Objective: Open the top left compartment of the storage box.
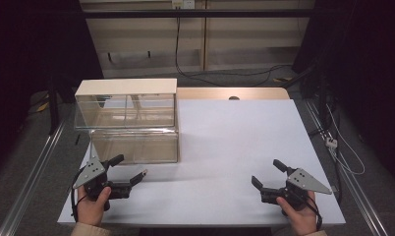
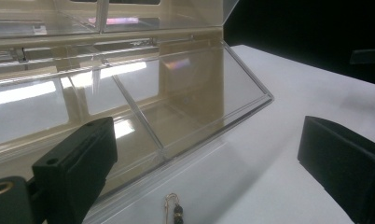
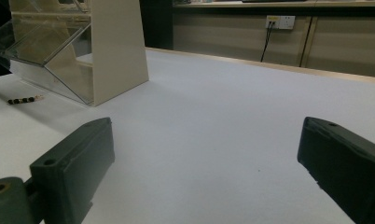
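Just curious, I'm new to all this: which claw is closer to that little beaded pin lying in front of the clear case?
Left. The left claw hangs just before the beaded pin, jaws apart; the right claw sits far across the table.

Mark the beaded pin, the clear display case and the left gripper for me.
beaded pin (image 2: 175,211), left gripper view, on its dark beads.
clear display case (image 1: 134,145), high view, on its sloped front panel.
left gripper (image 1: 128,169), high view, midway between its open fingers.

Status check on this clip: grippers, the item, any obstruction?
Left gripper open, right gripper open, both empty. Small beaded pin on table before clear display case, between left jaws. Nothing blocking.
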